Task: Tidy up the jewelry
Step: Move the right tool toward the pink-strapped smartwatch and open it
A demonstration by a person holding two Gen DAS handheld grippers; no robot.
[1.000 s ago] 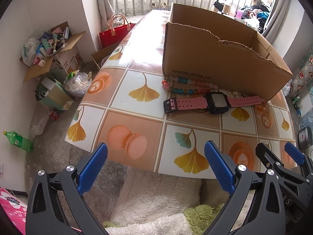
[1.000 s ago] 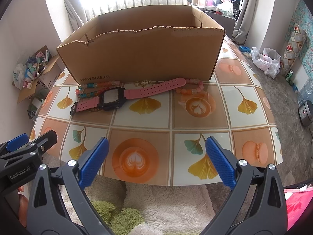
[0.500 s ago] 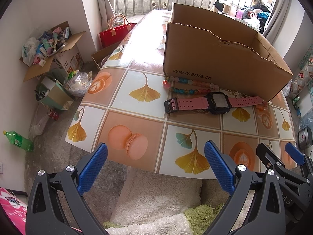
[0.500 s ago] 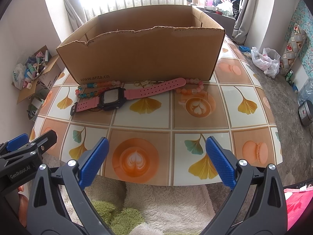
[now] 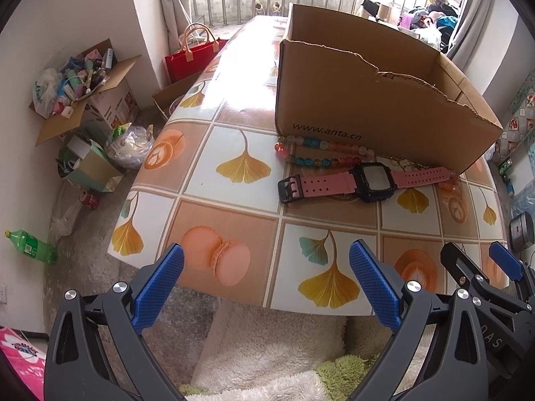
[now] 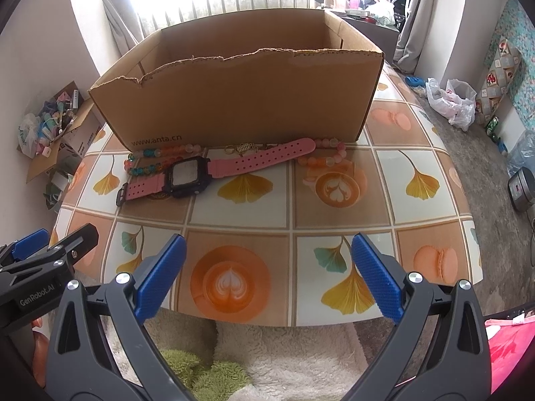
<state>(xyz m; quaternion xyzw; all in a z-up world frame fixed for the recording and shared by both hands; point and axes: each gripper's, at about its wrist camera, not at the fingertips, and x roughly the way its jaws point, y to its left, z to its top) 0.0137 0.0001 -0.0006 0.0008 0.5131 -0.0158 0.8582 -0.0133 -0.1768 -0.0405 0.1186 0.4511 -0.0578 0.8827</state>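
Seemingly nothing is sorted yet: watch [image 6: 187,177] and bead strings [image 5: 321,153] lie beyond both grippers' spread, empty fingers [image 5: 160,287], outside the box [image 6: 240,100].

Glossy table [image 6: 334,200], matt torn cardboard box [image 6: 240,100], translucent glassy beads [image 5: 317,162], textured blue fingers [image 5: 374,287].

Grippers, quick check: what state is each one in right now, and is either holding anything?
Left gripper: open, fingers spread wide, holding nothing.
Right gripper: open, fingers spread wide, holding nothing.
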